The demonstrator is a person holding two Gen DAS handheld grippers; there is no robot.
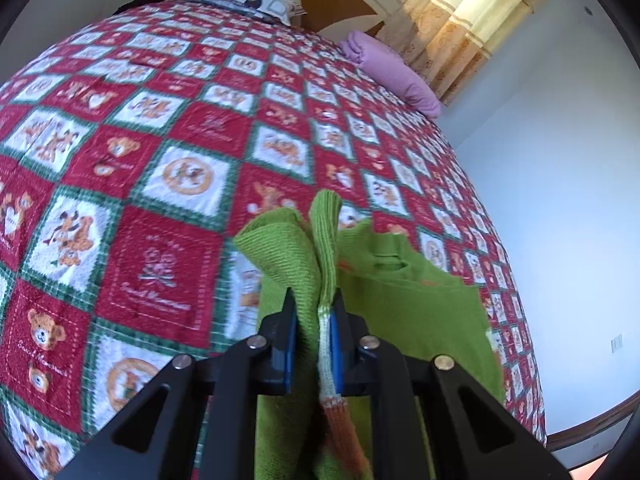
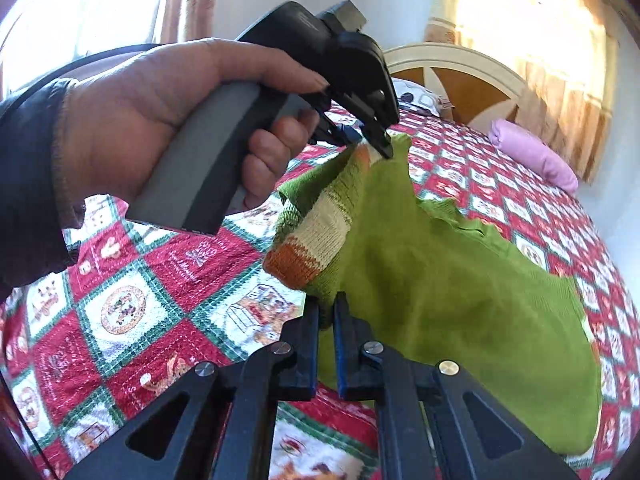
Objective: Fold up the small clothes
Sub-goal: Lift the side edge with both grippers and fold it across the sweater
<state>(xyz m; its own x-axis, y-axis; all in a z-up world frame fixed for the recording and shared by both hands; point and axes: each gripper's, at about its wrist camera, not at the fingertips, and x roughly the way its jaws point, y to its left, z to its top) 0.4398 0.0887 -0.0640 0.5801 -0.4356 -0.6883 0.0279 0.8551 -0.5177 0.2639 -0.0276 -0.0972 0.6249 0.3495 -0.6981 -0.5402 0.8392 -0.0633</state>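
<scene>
Both my claws clamp a small green knitted sweater (image 2: 440, 280) above the checked bedspread (image 1: 160, 200): my left gripper (image 1: 313, 300) pinches its striped cuff, my right gripper (image 2: 328, 304) bites a thin edge, the cloth hanging just ahead between them.

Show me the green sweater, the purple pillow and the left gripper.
green sweater (image 2: 460, 288), right wrist view, its hanging body.
purple pillow (image 1: 394, 72), left wrist view, its middle.
left gripper (image 2: 380, 150), right wrist view, tips pinching the sweater.
</scene>
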